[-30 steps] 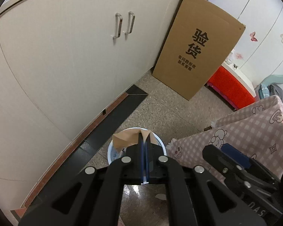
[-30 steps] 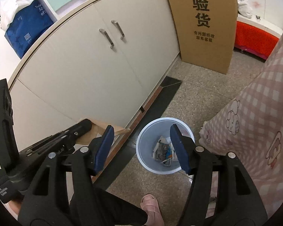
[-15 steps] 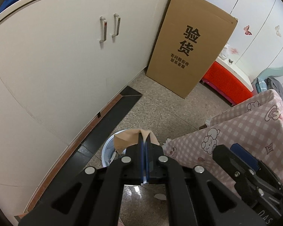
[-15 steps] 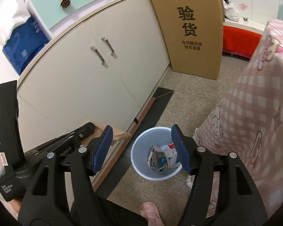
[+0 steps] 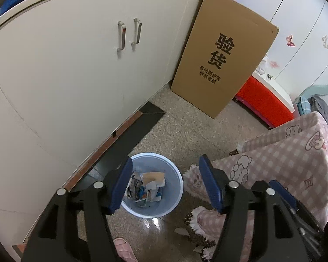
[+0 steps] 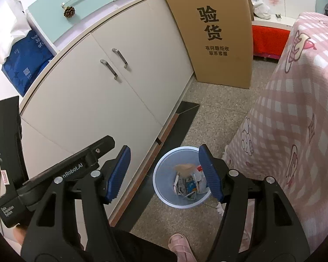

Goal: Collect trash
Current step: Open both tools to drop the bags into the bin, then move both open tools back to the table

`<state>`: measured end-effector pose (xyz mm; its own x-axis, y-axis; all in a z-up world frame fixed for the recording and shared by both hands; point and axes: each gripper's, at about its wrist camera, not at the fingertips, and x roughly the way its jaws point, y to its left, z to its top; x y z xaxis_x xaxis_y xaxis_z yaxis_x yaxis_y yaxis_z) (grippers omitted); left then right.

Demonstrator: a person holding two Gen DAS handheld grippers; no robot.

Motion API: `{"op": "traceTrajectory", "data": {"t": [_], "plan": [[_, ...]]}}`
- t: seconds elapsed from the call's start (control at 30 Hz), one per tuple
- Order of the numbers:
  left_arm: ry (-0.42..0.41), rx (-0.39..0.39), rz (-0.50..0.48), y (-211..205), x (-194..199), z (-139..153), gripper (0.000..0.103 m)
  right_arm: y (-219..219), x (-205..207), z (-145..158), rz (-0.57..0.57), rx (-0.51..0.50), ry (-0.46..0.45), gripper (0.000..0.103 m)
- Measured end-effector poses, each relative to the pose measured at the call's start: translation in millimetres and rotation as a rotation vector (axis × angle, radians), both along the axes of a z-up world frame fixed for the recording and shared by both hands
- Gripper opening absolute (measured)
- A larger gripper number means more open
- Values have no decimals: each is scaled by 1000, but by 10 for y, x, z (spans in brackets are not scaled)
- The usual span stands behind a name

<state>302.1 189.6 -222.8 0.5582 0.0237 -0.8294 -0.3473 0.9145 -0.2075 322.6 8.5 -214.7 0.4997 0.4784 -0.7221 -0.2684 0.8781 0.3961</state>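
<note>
Left gripper [image 5: 166, 183] opening wide, nothing between the blue fingers [image 5: 121, 184]. Right gripper [image 6: 164, 172] spread too, holding nothing. Both up over the blue bin [image 5: 177, 174] on the floor beside the cupboard [image 5: 76, 76]. Brown paper [image 5: 153, 178] lying in the bin on the other trash [image 6: 185, 187].

Bin [image 5: 177, 187] on floor, between cabinet [image 5: 76, 76] on its left and draped table [image 5: 295, 163] on its right. Paper scraps [image 5: 148, 187] inside bin. Cardboard box [image 5: 225, 65] stands behind, against cabinet end.
</note>
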Motion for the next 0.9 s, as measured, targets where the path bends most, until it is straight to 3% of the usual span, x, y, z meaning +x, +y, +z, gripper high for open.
{"op": "traceTrajectory", "data": {"t": [0.3, 0.53, 0.73, 0.9], "plan": [[-63, 16, 11, -20, -291, 346, 66, -83, -247, 361, 11, 20, -54, 66], [-172, 37, 27, -160, -603, 776, 73, -275, -549, 759, -3, 34, -131, 67], [-276, 87, -6, -535, -847, 1198, 80, -619, -814, 1080, -53, 49, -199, 69], [-307, 102, -78, -970, -898, 1394, 83, -1100, -1015, 1245, -122, 51, -242, 70]]}}
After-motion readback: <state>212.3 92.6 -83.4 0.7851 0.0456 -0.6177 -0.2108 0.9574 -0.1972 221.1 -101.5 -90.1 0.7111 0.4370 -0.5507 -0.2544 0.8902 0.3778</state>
